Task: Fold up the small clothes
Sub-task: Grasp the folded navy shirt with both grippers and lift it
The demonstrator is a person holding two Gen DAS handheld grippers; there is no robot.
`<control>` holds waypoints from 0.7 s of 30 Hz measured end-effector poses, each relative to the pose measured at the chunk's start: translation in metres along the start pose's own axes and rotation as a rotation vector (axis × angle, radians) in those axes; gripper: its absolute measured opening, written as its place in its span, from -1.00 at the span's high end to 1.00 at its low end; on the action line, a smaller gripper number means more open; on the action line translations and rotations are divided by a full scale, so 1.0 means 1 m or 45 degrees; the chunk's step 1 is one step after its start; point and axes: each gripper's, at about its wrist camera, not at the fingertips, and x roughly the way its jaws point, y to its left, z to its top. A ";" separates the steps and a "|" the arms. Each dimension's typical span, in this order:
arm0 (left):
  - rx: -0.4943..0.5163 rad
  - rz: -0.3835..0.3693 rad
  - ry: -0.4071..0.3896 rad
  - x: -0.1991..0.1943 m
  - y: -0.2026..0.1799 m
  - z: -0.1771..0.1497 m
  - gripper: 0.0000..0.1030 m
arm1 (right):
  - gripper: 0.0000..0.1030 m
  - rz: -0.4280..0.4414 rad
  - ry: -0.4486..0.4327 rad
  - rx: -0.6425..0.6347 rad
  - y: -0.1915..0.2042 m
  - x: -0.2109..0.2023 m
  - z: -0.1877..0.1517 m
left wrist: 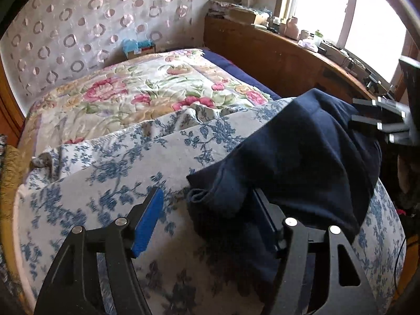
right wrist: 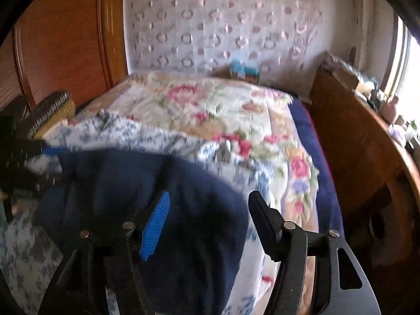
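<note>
Across the bed, a blue-sprigged white cover (left wrist: 110, 173) is lying in the foreground, with a pink-flowered quilt (left wrist: 136, 89) stretching behind it toward twelve o'clock. Beyond that, a pale curtain with ring patterns (left wrist: 78, 21) is hanging, a wooden headboard ledge (left wrist: 288, 52) crowded with small items is running along at two o'clock, and a bright window (left wrist: 367, 21) is glaring above it.

On the blue-sprigged cover, the dark navy garment (left wrist: 309, 144) is lying in a loose heap. The left gripper (left wrist: 207, 220) is standing wide, the garment's edge draping over its right finger at four o'clock and hiding that pad, with nothing pinched between the pads. The right gripper (right wrist: 210, 223) is also standing wide, poised over the navy cloth without clamping it; it is entering the left wrist view at three o'clock, partly cut off.

The right wrist view is smearing with blur, so the garment's folds are hard to make out there.
</note>
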 end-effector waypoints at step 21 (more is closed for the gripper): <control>-0.084 -0.229 0.007 0.021 0.009 0.014 -0.04 | -0.13 0.260 0.139 0.243 -0.052 0.044 -0.006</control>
